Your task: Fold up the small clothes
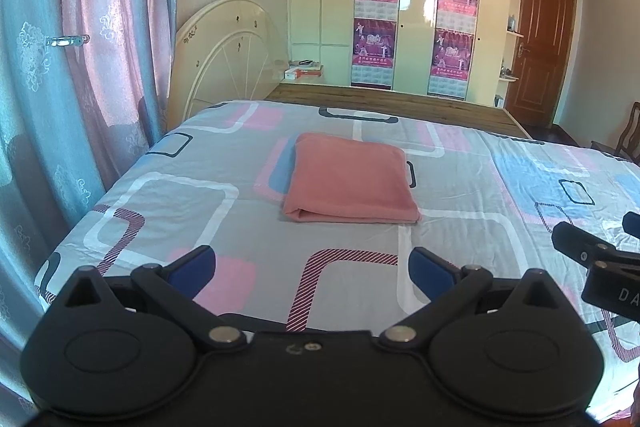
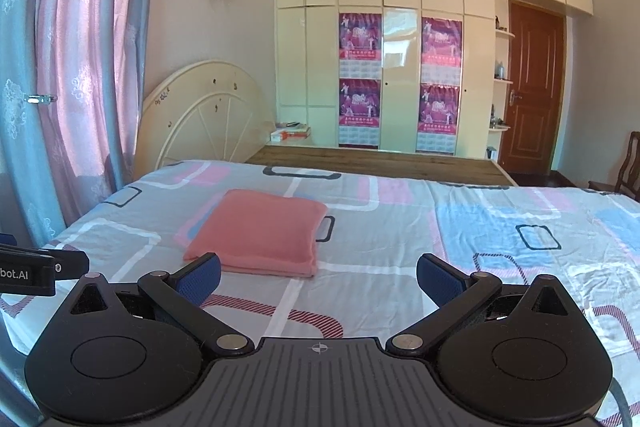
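A salmon-pink cloth (image 1: 350,181) lies folded into a neat rectangle on the patterned bed sheet (image 1: 200,203). It also shows in the right wrist view (image 2: 260,233), ahead and to the left. My left gripper (image 1: 312,269) is open and empty, held above the sheet a little short of the cloth's near edge. My right gripper (image 2: 319,279) is open and empty, to the right of the cloth's near edge. The right gripper's fingers (image 1: 580,251) show at the right edge of the left wrist view. The left gripper's body (image 2: 36,269) shows at the left edge of the right wrist view.
The bed's cream headboard (image 1: 228,59) stands at the back left beside pink and blue curtains (image 1: 80,67). A bare wooden bed board (image 1: 380,103) lies beyond the sheet. A cream wardrobe with posters (image 1: 416,23) and a brown door (image 1: 540,43) are behind. A chair (image 1: 630,131) stands at the far right.
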`<state>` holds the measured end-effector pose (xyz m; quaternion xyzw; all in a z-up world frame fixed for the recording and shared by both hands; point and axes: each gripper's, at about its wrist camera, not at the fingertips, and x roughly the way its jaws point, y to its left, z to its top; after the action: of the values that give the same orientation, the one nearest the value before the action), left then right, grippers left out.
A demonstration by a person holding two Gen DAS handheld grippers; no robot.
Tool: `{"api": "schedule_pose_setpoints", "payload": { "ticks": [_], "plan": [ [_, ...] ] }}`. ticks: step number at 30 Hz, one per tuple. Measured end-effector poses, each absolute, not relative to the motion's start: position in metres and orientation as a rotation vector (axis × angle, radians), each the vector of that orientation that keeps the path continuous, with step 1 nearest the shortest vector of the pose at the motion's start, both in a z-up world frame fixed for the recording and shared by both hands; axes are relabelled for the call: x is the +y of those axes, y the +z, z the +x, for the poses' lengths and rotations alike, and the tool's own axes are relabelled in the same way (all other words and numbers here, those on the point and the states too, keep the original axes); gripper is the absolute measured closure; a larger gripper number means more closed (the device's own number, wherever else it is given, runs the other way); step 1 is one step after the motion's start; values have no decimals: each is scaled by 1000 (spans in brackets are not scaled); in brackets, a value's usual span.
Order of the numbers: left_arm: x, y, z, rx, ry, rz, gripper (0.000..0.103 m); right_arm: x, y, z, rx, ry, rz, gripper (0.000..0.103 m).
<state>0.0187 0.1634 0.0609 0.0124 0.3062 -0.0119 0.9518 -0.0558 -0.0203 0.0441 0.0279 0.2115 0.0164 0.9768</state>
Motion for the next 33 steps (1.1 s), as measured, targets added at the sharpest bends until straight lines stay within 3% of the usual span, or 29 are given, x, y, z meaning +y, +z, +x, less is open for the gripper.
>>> {"api": "schedule_pose_setpoints", "payload": {
  "ticks": [33],
  "plan": [
    [161, 58, 26, 628, -13, 40, 1, -20, 40, -50, 452, 41, 65, 0]
  ]
}}
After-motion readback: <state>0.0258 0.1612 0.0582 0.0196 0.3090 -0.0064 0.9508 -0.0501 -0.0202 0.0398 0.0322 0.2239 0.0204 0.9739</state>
